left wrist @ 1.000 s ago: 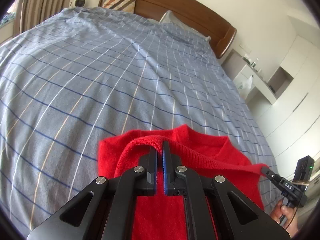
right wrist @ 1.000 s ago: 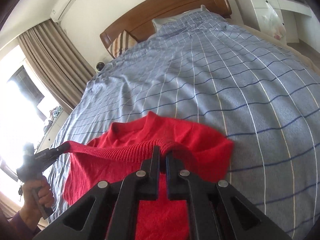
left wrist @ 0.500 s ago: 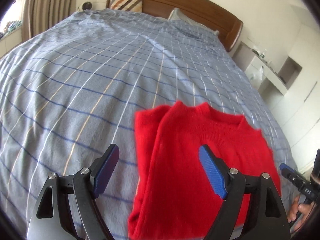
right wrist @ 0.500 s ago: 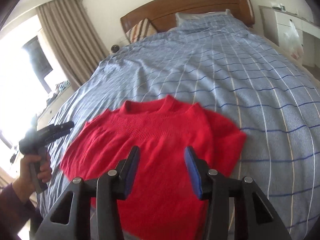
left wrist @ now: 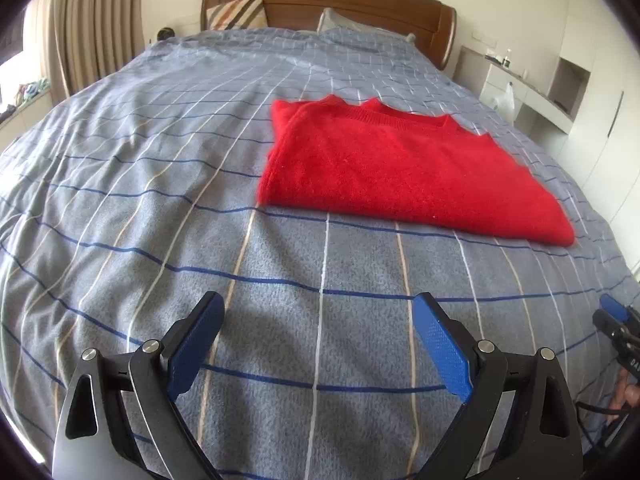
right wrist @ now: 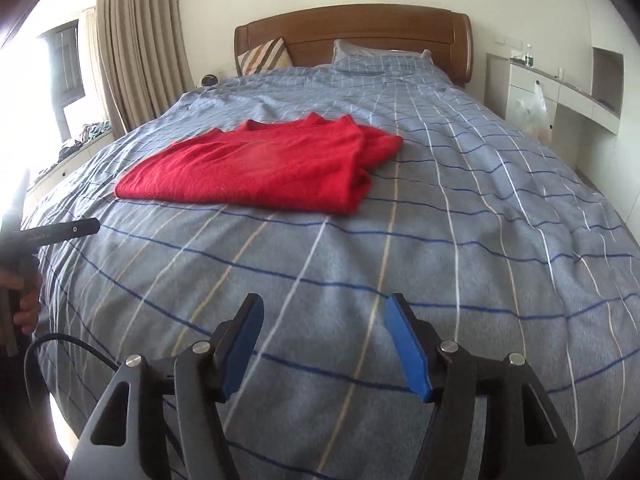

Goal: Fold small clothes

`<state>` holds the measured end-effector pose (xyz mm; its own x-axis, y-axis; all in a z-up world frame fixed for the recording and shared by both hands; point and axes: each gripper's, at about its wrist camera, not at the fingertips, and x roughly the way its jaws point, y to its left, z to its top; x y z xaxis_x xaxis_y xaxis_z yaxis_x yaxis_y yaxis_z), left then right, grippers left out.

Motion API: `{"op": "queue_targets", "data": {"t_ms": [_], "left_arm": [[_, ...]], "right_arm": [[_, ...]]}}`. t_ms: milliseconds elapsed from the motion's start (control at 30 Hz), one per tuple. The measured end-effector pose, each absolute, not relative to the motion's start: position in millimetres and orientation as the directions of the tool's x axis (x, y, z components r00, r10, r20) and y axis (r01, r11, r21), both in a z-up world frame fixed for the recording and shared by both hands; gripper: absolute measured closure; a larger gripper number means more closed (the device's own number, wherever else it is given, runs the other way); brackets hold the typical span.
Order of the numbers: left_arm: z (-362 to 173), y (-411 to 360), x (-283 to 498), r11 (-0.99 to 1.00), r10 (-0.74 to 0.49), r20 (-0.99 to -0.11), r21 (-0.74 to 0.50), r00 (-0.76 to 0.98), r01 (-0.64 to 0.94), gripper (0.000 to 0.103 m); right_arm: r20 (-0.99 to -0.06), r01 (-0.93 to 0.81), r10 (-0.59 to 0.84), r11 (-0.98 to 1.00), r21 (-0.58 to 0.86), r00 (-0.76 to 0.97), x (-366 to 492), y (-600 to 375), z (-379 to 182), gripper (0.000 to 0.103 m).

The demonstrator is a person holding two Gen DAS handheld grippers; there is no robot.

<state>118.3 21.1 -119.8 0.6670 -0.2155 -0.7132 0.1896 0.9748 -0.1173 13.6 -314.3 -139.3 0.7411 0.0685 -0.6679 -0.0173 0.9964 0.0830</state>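
A red knit sweater [left wrist: 404, 172] lies folded flat on the blue-grey checked bedspread [left wrist: 160, 184], its collar toward the headboard. It also shows in the right wrist view [right wrist: 260, 168], left of centre. My left gripper [left wrist: 318, 316] is open and empty, held back over the bedspread well short of the sweater. My right gripper [right wrist: 322, 316] is open and empty, also pulled back from the sweater. The right gripper's tip [left wrist: 616, 320] shows at the left wrist view's right edge. The left gripper [right wrist: 60, 232] shows at the right wrist view's left edge.
A wooden headboard [right wrist: 352, 36] with pillows stands at the far end. Curtains and a bright window [right wrist: 132, 40] are on the left. White cabinets with a hanging plastic bag [right wrist: 532, 112] line the right side.
Both grippers were shut on the sweater's edge one second ago. They opened, let it drop flat, and drew back toward the foot of the bed.
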Motion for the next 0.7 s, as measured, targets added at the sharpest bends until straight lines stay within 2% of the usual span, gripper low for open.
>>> {"op": "queue_targets", "data": {"t_ms": [167, 400, 700], "left_arm": [[-141.0, 12.5, 118.2, 0.978, -0.197, -0.702, -0.088, 0.684, 0.191, 0.001], [-147.7, 10.6, 113.3, 0.978, -0.184, -0.687, -0.055, 0.703, 0.202, 0.001], [-147.4, 9.6, 111.7, 0.978, -0.183, -0.683, -0.053, 0.707, 0.202, 0.001]], "right_arm": [[-0.662, -0.005, 0.056, 0.997, 0.079, 0.747, 7.6, -322.6, -150.5, 0.035], [-0.653, 0.002, 0.068, 0.994, 0.106, 0.754, 12.9, -322.8, -159.7, 0.026], [-0.65, -0.001, 0.056, 0.996, 0.085, 0.758, 12.7, -318.5, -161.3, 0.023]]}}
